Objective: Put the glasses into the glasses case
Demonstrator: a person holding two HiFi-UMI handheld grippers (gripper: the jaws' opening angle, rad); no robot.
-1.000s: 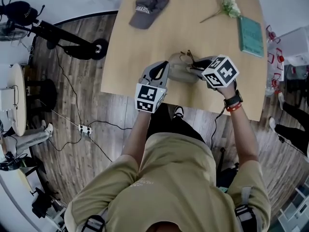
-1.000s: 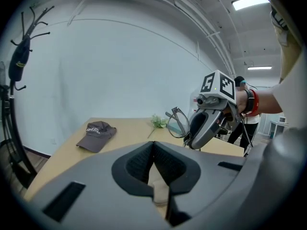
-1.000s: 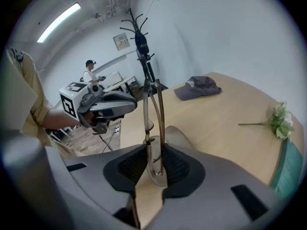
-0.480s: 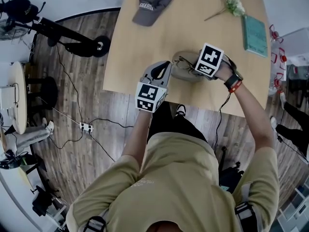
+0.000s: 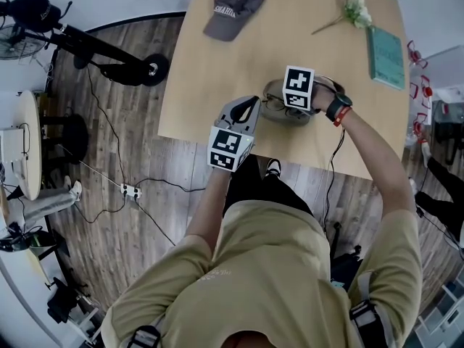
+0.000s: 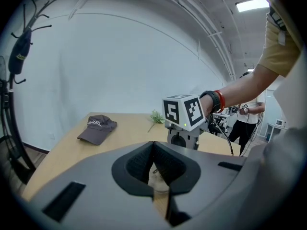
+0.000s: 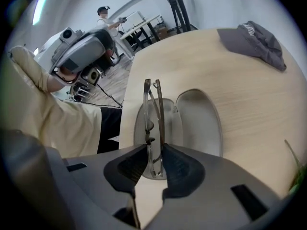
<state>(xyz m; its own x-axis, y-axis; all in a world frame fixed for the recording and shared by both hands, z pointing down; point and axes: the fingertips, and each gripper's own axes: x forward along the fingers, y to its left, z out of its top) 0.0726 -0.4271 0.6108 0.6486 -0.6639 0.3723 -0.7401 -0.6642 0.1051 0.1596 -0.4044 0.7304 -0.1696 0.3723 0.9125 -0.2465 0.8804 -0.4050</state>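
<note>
The open glasses case (image 7: 199,123), pale grey, lies near the table's front edge, also visible in the head view (image 5: 279,114). My right gripper (image 7: 154,150) points steeply down over it and is shut on the folded glasses (image 7: 153,119), which hang just above the case's tray, beside the open lid. In the head view its marker cube hides the glasses. My left gripper (image 6: 153,147) sits low at the case's left end (image 5: 250,109), jaws closed, with a beige bit of the case's edge between the pads.
On the wooden table (image 5: 217,85) a grey cap (image 5: 230,11) lies at the far left, a flower sprig (image 5: 353,9) and a teal book (image 5: 386,56) at the far right. A scooter (image 5: 101,56) and cables are on the floor to the left.
My right gripper has swung left over the case, tipped downward and sunk toward it with the glasses. The left gripper has stayed put.
</note>
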